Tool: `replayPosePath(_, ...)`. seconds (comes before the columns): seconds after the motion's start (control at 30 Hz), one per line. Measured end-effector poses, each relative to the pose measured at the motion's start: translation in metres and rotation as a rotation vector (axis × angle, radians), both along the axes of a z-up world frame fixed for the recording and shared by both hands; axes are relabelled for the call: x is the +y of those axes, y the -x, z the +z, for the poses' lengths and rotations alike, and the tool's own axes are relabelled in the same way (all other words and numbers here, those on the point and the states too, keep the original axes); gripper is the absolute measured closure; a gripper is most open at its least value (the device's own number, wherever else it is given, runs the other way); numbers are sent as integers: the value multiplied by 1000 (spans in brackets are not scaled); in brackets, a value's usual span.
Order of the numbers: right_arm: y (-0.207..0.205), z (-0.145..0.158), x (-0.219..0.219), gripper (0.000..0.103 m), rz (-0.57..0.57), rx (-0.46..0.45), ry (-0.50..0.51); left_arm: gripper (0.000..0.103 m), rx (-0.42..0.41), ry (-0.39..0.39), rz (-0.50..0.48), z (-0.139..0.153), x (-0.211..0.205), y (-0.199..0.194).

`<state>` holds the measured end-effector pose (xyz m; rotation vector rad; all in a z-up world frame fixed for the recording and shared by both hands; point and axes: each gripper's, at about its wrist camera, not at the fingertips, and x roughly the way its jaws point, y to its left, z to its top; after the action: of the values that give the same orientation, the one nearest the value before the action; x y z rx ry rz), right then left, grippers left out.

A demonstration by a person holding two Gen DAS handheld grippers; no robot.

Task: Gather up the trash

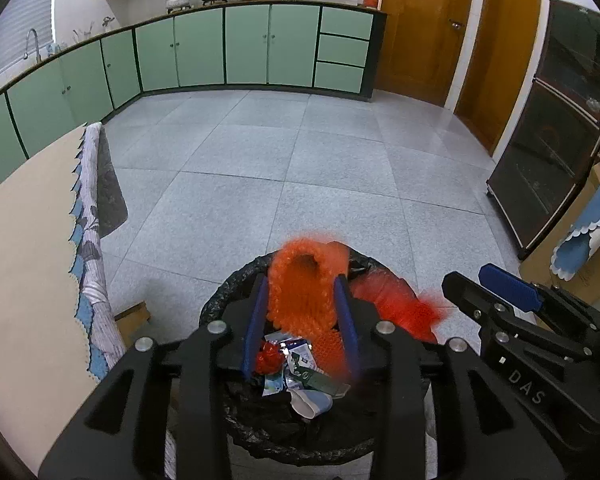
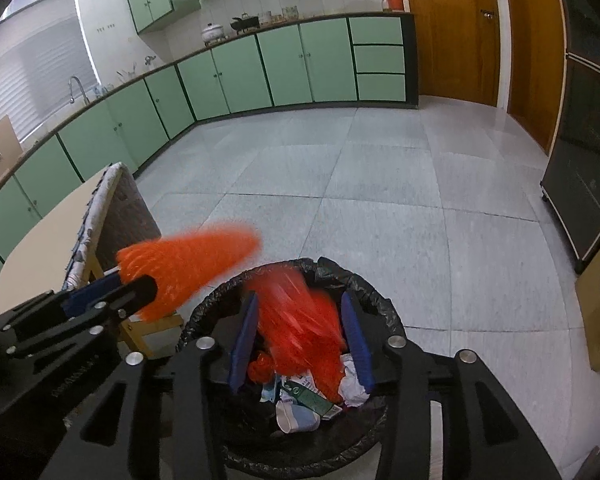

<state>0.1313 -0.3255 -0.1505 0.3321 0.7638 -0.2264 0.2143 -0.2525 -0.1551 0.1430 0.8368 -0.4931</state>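
A round bin lined with a black bag stands on the floor under both grippers. It holds wrappers, a paper cup and crumpled paper. My left gripper is over the bin with an orange foam net between its fingers; the net is blurred. My right gripper is over the bin with a red net bag between its fingers, also blurred. Whether either is still gripped is unclear.
A table with a beige top and patterned cloth edge is at the left, close to the bin. Green cabinets line the far wall. A dark cabinet and a cardboard box stand at the right.
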Motion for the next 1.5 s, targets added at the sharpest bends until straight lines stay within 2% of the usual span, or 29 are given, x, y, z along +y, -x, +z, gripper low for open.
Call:
replayPosePath(0.17, 7, 4, -4, 52, -4, -13, -10, 65, -11, 16, 8, 7, 6, 2)
replayPosePath(0.27, 12, 13, -3, 39, -12, -31, 1, 57, -46, 31, 10, 19, 13, 5)
replayPosePath(0.33, 17, 21, -4, 23, -20, -46, 10, 49, -77, 40, 11, 29, 20, 10)
replayPosePath(0.43, 23, 35, -3, 16, -27, -65, 25, 39, -103, 65, 14, 44, 34, 16)
replayPosePath(0.83, 57, 94, 24, 8, 38, -152, 65, 18, -225, 105, 58, 98, 100, 62)
replayPosePath(1.23, 102, 154, 70, 6, 167, -278, 105, 12, -303, 134, 92, 141, 152, 112)
replayPosePath(1.5, 125, 176, 97, 6, 224, -333, 144, 11, -366, 153, 115, 163, 172, 136)
